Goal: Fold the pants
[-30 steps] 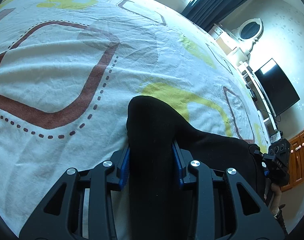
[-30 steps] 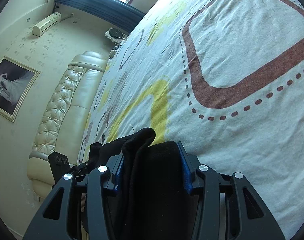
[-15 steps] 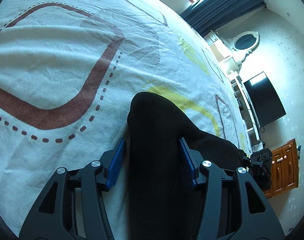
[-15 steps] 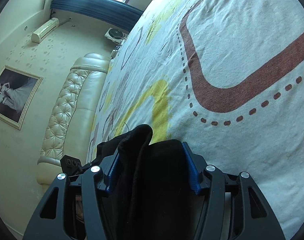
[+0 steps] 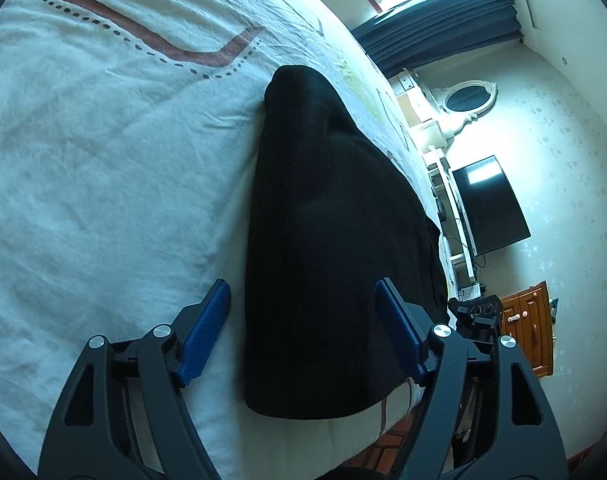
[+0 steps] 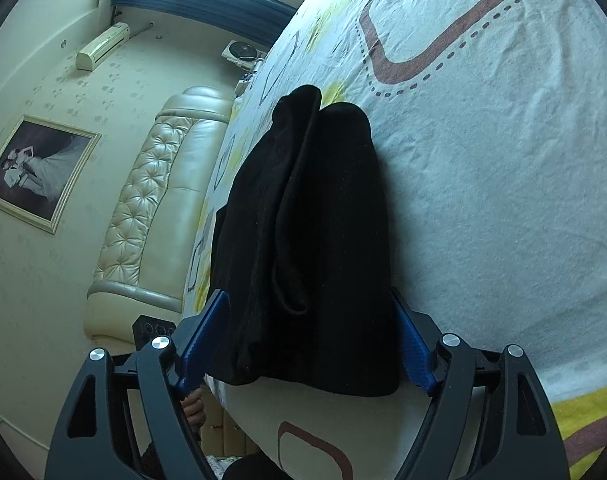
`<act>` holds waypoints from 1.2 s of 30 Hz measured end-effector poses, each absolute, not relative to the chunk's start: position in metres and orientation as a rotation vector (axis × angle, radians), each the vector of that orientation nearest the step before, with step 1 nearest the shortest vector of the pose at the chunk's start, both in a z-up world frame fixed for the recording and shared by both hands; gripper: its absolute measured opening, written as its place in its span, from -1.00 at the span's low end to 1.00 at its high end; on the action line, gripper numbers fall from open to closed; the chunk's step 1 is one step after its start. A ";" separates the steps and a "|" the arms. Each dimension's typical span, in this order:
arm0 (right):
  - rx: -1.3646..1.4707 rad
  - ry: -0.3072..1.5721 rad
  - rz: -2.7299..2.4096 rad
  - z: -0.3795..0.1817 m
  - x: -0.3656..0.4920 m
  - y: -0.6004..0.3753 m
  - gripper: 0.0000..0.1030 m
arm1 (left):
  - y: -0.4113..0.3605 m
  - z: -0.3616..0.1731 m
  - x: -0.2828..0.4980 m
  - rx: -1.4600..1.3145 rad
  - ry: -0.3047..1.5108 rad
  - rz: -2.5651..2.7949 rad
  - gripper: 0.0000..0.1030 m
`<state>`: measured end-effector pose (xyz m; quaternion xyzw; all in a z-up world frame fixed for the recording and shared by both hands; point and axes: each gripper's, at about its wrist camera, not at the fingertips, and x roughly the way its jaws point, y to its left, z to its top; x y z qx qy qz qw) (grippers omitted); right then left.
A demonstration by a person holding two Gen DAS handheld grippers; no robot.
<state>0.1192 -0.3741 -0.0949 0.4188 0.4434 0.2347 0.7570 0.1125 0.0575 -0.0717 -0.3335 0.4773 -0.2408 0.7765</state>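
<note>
Black pants [image 5: 327, 248] lie folded into a long narrow bundle on the white patterned bed sheet [image 5: 103, 168], their near end close to the bed's edge. My left gripper [image 5: 303, 320] straddles that near end; its jaws are opening and the blue pads [image 5: 207, 332] stand clear of the cloth. In the right wrist view the same pants [image 6: 315, 240] show layered folds. My right gripper [image 6: 307, 344] is also opening, its blue pads [image 6: 413, 352] just off the bundle's sides, gripping nothing.
The sheet [image 6: 503, 160] spreads wide beyond the bundle. A padded headboard [image 6: 155, 216] and framed picture [image 6: 35, 168] stand on one side. On the other are a television [image 5: 491, 204], an oval mirror [image 5: 467, 98] and a wooden cabinet [image 5: 527, 328]. A hand [image 6: 193, 408] shows under the right gripper.
Both grippers have let go of the pants, opened wide and drawn back toward the bed's edge. The bundle now lies free on the sheet, with more of its length in view.
</note>
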 end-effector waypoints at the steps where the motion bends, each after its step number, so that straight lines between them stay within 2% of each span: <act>1: 0.892 0.974 0.505 -0.095 0.119 -0.371 0.50 | 0.052 -0.071 0.111 -0.715 1.033 -0.525 0.51; 3: 0.865 0.986 0.487 -0.093 0.120 -0.367 0.49 | 0.043 -0.071 0.110 -0.687 1.026 -0.516 0.51; 4: 0.858 0.989 0.474 -0.092 0.119 -0.366 0.40 | 0.040 -0.072 0.110 -0.671 1.025 -0.507 0.49; 5: 0.850 0.999 0.466 -0.092 0.119 -0.364 0.28 | 0.037 -0.073 0.110 -0.653 1.029 -0.496 0.43; 6: 0.843 1.007 0.459 -0.094 0.119 -0.365 0.10 | 0.035 -0.073 0.110 -0.626 1.039 -0.468 0.24; 9: 0.880 0.983 0.467 -0.097 0.114 -0.372 -0.05 | 0.032 -0.070 0.110 -0.602 1.039 -0.440 0.03; 13: 0.928 0.971 0.476 -0.098 0.112 -0.377 -0.13 | 0.037 -0.065 0.110 -0.603 1.054 -0.414 -0.18; 19: 0.930 0.968 0.487 -0.095 0.107 -0.381 -0.19 | 0.035 -0.061 0.110 -0.574 1.062 -0.387 -0.23; 36: 0.965 0.976 0.492 -0.101 0.089 -0.380 -0.19 | 0.040 -0.060 0.095 -0.555 1.086 -0.374 -0.23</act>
